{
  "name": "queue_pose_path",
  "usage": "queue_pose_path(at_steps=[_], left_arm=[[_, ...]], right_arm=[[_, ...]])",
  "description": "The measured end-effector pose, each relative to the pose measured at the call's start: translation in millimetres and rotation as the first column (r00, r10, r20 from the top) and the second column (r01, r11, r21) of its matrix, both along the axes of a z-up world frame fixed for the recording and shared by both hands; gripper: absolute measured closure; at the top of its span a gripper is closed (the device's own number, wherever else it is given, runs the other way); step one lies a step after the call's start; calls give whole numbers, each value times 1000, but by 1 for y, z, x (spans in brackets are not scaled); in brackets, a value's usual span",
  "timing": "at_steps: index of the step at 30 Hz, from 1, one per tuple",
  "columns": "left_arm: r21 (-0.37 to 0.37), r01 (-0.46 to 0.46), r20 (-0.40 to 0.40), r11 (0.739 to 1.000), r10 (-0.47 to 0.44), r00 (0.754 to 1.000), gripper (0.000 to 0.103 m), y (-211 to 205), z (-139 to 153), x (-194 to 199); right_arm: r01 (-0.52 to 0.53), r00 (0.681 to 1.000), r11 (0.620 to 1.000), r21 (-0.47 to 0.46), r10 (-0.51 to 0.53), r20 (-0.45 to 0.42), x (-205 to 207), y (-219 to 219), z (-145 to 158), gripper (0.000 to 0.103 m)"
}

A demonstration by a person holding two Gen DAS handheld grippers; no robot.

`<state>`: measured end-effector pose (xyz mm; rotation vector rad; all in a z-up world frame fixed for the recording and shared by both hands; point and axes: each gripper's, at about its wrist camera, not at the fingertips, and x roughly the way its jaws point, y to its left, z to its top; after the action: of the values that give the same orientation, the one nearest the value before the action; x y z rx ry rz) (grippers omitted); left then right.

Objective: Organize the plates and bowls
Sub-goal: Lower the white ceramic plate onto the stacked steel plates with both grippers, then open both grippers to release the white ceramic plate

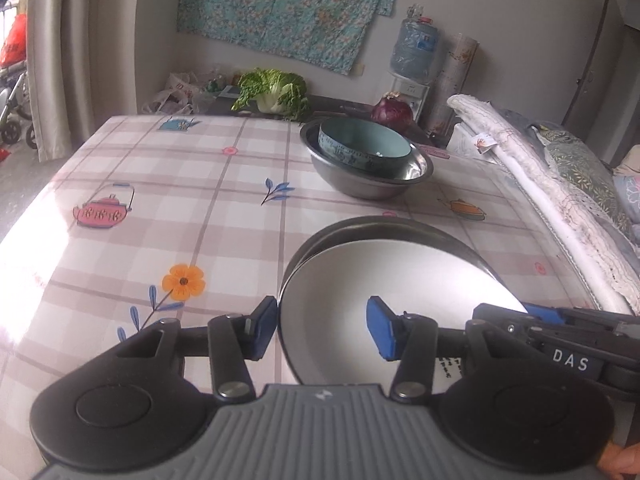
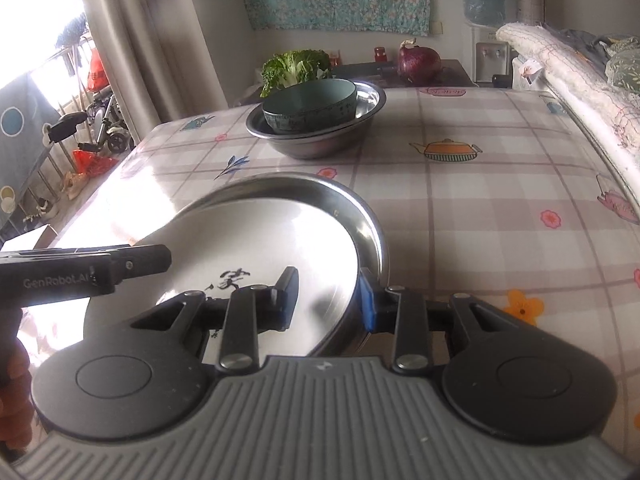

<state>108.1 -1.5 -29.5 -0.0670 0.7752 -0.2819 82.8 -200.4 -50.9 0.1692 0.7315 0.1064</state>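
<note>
White plate (image 1: 384, 280) sits in a metal dish (image 2: 340, 208) on the checked table (image 1: 180, 200). The left gripper (image 1: 322, 330) straddles the plate's left rim, pads apart. The right gripper (image 2: 327, 298) straddles both right rims; I cannot tell if it pinches. Farther back, a blue bowl (image 1: 364, 144) sits in a metal bowl (image 1: 368, 184).

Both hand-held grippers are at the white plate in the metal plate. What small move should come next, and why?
Probably close both a little further and check the hold. The left hand-held gripper straddles the left rim of the white plate; the right hand-held gripper straddles the right rims of it and the metal plate. The white plate sits tilted, and whether the pads press is unclear.
</note>
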Motion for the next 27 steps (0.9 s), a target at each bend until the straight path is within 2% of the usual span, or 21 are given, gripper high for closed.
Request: queue_pose_path(at_steps=[6, 8, 12, 18, 25, 27], left_arm=[[17, 3, 21, 1000, -3, 1000, 51, -3, 7, -1], [24, 0, 25, 1000, 0, 1000, 49, -3, 10, -1], [54, -19, 34, 998, 17, 999, 37, -5, 17, -3], [95, -35, 60, 995, 29, 998, 17, -9, 29, -13], [117, -47, 68, 992, 39, 997, 10, -9, 38, -22], [123, -49, 70, 991, 41, 997, 9, -9, 39, -23]], right_arm=[[16, 1000, 998, 53, -17, 21, -2, -10, 6, 52], [38, 999, 999, 39, -39, 31, -5, -12, 8, 38], [42, 997, 995, 94, -48, 55, -13, -21, 15, 31], [53, 996, 992, 114, -61, 71, -28, -30, 23, 19], [66, 995, 996, 65, -71, 77, -43, -33, 33, 1], [75, 993, 996, 37, -78, 84, -47, -32, 37, 1]])
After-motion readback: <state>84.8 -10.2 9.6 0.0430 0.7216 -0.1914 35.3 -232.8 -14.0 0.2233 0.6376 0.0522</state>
